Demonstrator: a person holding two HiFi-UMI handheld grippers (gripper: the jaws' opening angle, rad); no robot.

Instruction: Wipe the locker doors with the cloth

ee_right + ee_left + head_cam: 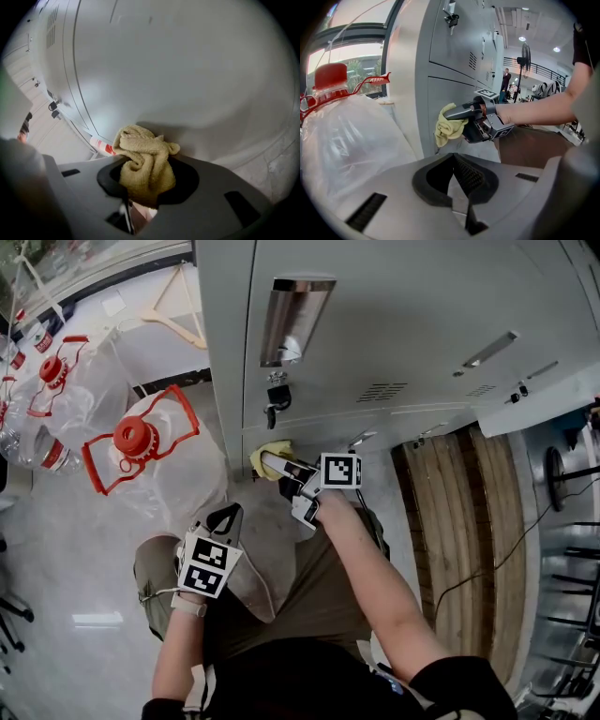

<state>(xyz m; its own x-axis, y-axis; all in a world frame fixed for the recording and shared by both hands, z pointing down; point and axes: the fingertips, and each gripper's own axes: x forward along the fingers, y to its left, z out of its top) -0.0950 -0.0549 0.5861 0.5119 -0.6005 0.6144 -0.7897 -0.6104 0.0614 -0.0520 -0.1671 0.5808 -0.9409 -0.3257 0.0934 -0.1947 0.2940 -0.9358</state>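
A bunched yellow cloth [267, 457] [447, 129] [143, 166] is clamped in my right gripper [278, 466] [454, 114] [143, 183], which is shut on it. The cloth presses against the lower grey locker door [309, 448] [451, 96] [187, 61] near its left edge. My left gripper [225, 521] [461, 180] hangs back by the person's knee, shut with nothing between its jaws, pointing toward the lockers. The upper locker door [403, 324] carries a recessed metal handle [293, 320] and a key in the lock [275, 401].
Large clear water bottles with red caps and handles [136, 442] [333, 84] stand left of the lockers. A wooden bench [464, 521] runs along the right. A cable lies on the floor [487, 568]. A fan [525, 56] and people stand far down the hall.
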